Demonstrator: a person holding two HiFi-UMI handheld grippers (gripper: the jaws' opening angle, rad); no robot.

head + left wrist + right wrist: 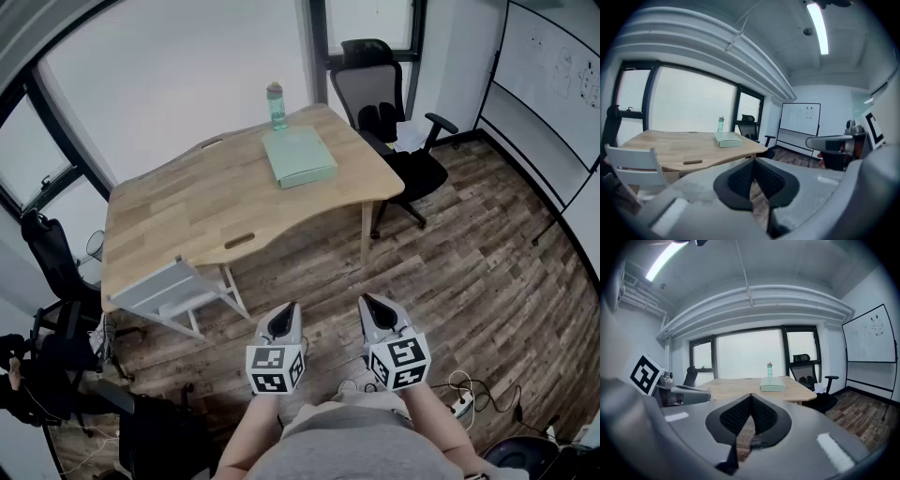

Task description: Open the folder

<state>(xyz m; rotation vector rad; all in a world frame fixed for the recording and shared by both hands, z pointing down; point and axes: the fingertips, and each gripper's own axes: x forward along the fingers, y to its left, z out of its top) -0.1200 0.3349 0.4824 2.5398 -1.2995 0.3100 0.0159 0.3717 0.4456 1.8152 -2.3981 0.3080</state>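
At the far end of the light wooden surface (187, 214), the pale green rectangular folder (300, 157) lay flat and closed. It was thick and plain-covered, with its long axis running away from the person and one short end just beside a green plastic bottle (277, 105). The left hand-held gripper (753, 168) and right hand-held gripper (750, 401) hung well apart from it, each with its jaws pressed together on nothing.

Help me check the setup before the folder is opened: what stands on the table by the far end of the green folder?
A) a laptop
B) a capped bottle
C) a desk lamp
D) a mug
B: the head view shows a bottle standing upright just past the far end of the green folder on the table.
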